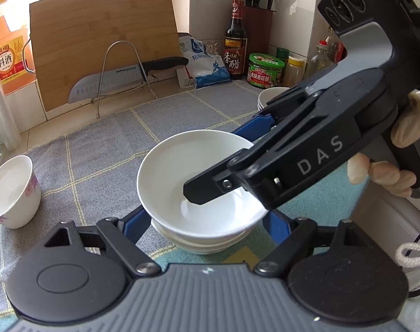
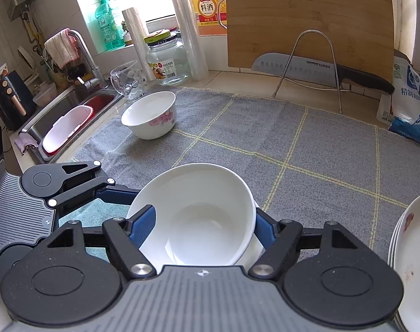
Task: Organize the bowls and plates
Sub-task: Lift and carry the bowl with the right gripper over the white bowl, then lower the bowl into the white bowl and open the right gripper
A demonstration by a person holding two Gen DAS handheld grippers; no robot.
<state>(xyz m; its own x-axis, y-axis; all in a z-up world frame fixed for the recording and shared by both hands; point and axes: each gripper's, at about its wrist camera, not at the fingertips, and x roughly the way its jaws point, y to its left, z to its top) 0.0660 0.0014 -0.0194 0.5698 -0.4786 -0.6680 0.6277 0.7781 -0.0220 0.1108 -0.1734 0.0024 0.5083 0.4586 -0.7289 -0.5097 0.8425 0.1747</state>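
A plain white bowl (image 1: 198,182) sits tilted on top of a stack of white bowls (image 1: 201,244) on the grey checked mat. My right gripper (image 1: 239,163) is shut on this top bowl's rim, one finger inside and one outside; the same bowl fills the right wrist view (image 2: 201,215). My left gripper (image 1: 207,218) is open, its blue fingers on either side of the stack below. A flowered bowl (image 1: 12,191) stands at the left of the mat and also shows in the right wrist view (image 2: 150,114). Stacked flowered plates (image 2: 413,251) lie at the right.
A cutting board (image 1: 99,36) leans on the back wall with a knife (image 1: 121,78) on a wire rack. Bottles, jars and a salt bag (image 1: 207,63) line the back. More white bowls (image 1: 268,96) stand at the right. The sink (image 2: 68,113) lies left.
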